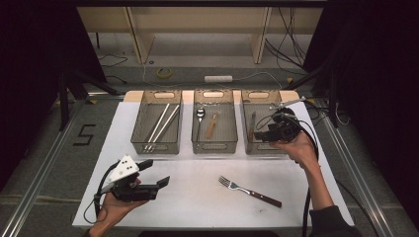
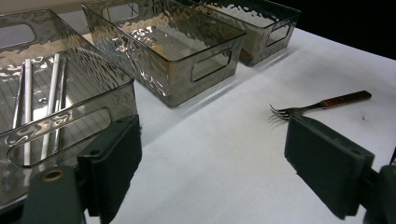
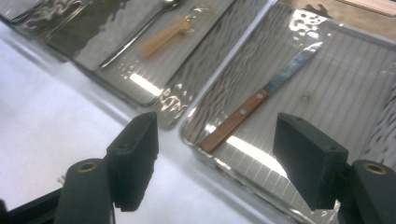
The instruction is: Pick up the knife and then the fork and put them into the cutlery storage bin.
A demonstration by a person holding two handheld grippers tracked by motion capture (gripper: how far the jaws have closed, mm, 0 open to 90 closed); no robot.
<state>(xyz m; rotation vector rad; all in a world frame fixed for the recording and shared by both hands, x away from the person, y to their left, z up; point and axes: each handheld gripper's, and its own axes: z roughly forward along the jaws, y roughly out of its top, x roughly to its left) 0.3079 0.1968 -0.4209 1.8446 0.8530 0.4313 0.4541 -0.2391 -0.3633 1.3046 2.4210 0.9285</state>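
Knife [image 3: 259, 100], wooden-handled, was seen lying flat in the right-hand bin [image 1: 247, 140], blade pointing toward the far wall and handle toward the near rim. The right gripper [image 1: 267, 129] was held above that bin's near end with its jaws spread wide and nothing between them; the knife lay below and between them, untouched. The left gripper [image 1: 154, 174] was held low over the white table [image 1: 197, 197] near its left front corner, its jaws likewise spread and empty.

Several risks were judged possible from here. If the right gripper were drawn back carelessly, the bin's near rim could be caught by a jaw and the light bin dragged or tipped. The fork [image 1: 249, 191], lying loose on the table between the two hands, was thought awkward to pick up: flat and thin, it could slide away or be pinched crookedly by its narrow neck. It could also be dropped into the wrong bin, since the middle bin [image 1: 195, 140] already held a spoon [image 1: 199, 118] and a small wooden-handled piece, and the left bin [image 1: 136, 140] a pair of chopsticks [image 1: 162, 126].

The knife's rivets and blade were given clearly by the right gripper view, whereas the high view left it partly hidden behind the gripper. The fork's tines were shown close by the left gripper view.
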